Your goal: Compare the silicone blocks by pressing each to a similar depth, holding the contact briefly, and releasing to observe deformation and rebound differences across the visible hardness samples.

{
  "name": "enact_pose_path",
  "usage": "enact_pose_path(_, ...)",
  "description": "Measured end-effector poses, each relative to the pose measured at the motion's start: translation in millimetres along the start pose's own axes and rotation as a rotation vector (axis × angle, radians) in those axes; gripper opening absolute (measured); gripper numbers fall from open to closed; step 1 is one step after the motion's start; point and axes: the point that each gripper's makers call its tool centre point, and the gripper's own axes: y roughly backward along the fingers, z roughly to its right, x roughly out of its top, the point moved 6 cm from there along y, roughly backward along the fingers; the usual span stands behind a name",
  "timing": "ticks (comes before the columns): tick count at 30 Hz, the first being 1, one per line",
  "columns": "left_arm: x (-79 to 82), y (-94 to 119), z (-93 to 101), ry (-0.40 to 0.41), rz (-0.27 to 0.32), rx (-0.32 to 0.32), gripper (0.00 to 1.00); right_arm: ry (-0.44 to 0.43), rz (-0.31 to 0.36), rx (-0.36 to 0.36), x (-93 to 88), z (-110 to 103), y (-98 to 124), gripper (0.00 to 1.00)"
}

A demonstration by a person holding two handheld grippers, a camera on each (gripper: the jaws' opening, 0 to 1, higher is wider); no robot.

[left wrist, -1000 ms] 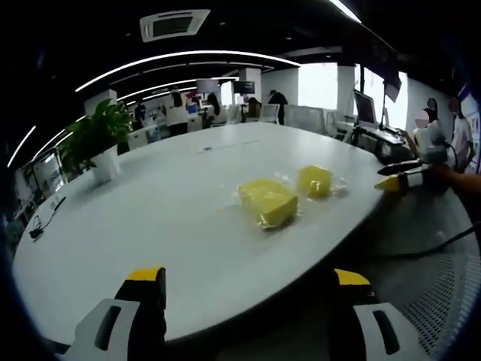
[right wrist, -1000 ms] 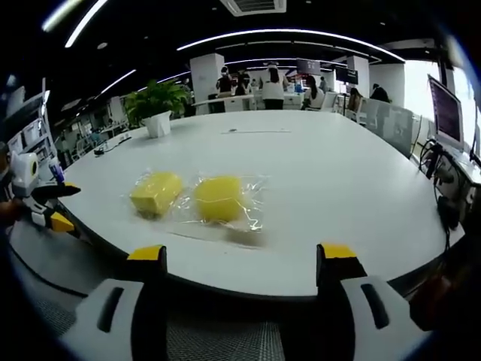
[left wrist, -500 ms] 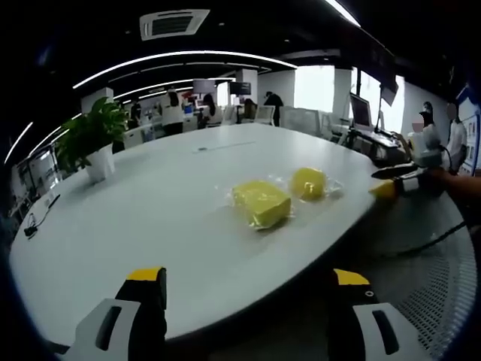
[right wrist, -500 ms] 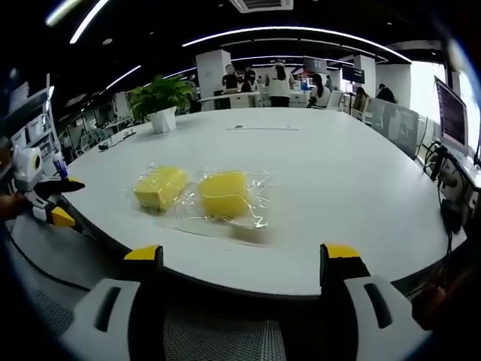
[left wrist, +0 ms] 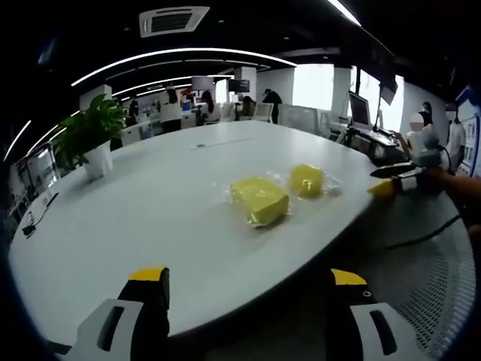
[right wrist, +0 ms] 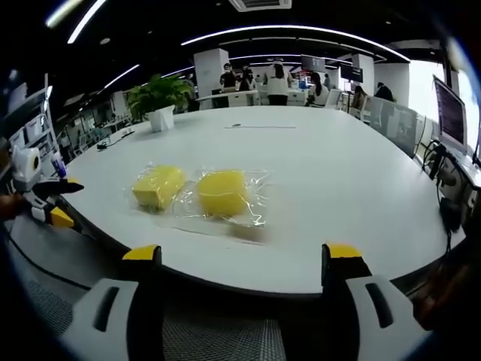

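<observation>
Two yellow silicone blocks lie side by side in clear plastic wrap on a large white table (left wrist: pixel 150 218). In the left gripper view, the bigger block (left wrist: pixel 259 200) is nearer and the rounder block (left wrist: pixel 307 180) sits to its right. In the right gripper view, the same bigger block (right wrist: pixel 157 186) lies left of the rounder block (right wrist: pixel 222 192). My left gripper (left wrist: pixel 246 289) is open off the table's near edge, well short of the blocks. My right gripper (right wrist: pixel 242 263) is open too, held below the table (right wrist: pixel 361 188) edge. Each gripper appears in the other's view: the right gripper (left wrist: pixel 394 180) and the left gripper (right wrist: pixel 45 199).
A potted plant (left wrist: pixel 94 139) stands on the table's far left side, seen also as a plant (right wrist: pixel 158 101) in the right gripper view. Monitors and cables (right wrist: pixel 451 128) crowd the right. People sit at desks in the background (left wrist: pixel 173 109). Grey carpet (left wrist: pixel 443 278) surrounds the table.
Both views have shifted only slightly with the hands. The blocks lie as before and both grippers stay open.
</observation>
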Motion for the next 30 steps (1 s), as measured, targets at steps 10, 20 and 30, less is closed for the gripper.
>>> enact_pose_path(10, 1.3, -0.1, -1.7, 0.001, 0.006, 0.007, 0.86, 0.003, -0.01, 0.012, 0.0, -1.0, -0.8, 0.81)
enact_pose_path(20, 1.8, 0.4, -2.1, 0.001, 0.012, 0.011, 0.86, 0.0, -0.011, 0.01, -0.4, -1.5, -0.5, 0.81)
enact_pose_path(30, 4.9, 1.9, -1.9, 0.044, 0.046, -0.005, 0.84, -0.004, -0.013, 0.028, -1.6, -3.0, 0.2, 0.8)
